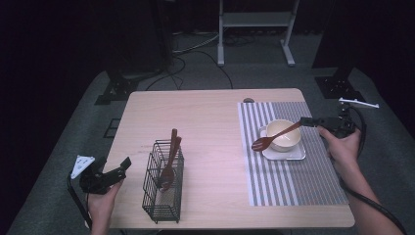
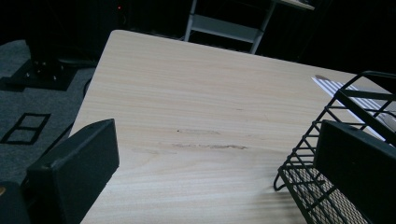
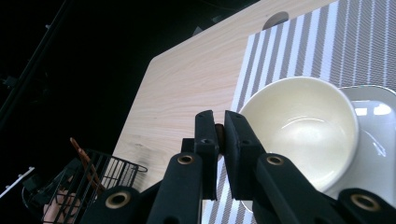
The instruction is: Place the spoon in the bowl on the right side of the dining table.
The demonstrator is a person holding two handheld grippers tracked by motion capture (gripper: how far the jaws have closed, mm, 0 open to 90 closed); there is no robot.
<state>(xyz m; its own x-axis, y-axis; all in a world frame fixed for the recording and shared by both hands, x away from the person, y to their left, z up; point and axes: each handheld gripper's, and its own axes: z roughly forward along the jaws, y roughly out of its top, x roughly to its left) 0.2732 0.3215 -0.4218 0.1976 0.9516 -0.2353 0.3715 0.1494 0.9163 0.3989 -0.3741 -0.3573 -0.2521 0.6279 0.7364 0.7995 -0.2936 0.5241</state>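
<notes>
The fingers (image 3: 205,140) of the right gripper (image 1: 309,121) are pressed narrow on the handle end of a brown wooden spoon (image 1: 274,135), a sliver of the handle showing between them in the right gripper view. The spoon slants across the cream bowl (image 1: 284,134), its head hanging past the bowl's rim toward 8 o'clock, above the striped placemat (image 1: 293,183). The bowl sits on a pale square plate (image 1: 293,155), and the plate lies on the placemat at about 3 o'clock on the table (image 1: 210,122). The right hand (image 1: 342,147) holds the gripper just beyond the table's right edge.

The fingers (image 2: 74,168) of the left gripper (image 1: 115,172) stand wide apart with nothing between them, at the table's left edge near 8 o'clock. Just beside them, toward 6 o'clock, stands a black wire basket (image 1: 163,183) with two more brown utensils (image 1: 171,156) upright in it; in the left gripper view the basket's corner sits against the far finger, and I cannot tell if they touch.

No writing or brand can be read on anything.

Open tabletop runs between basket and placemat and across the whole far half toward 12 o'clock. The basket stands near the front edge; the placemat reaches near the right edge.
</notes>
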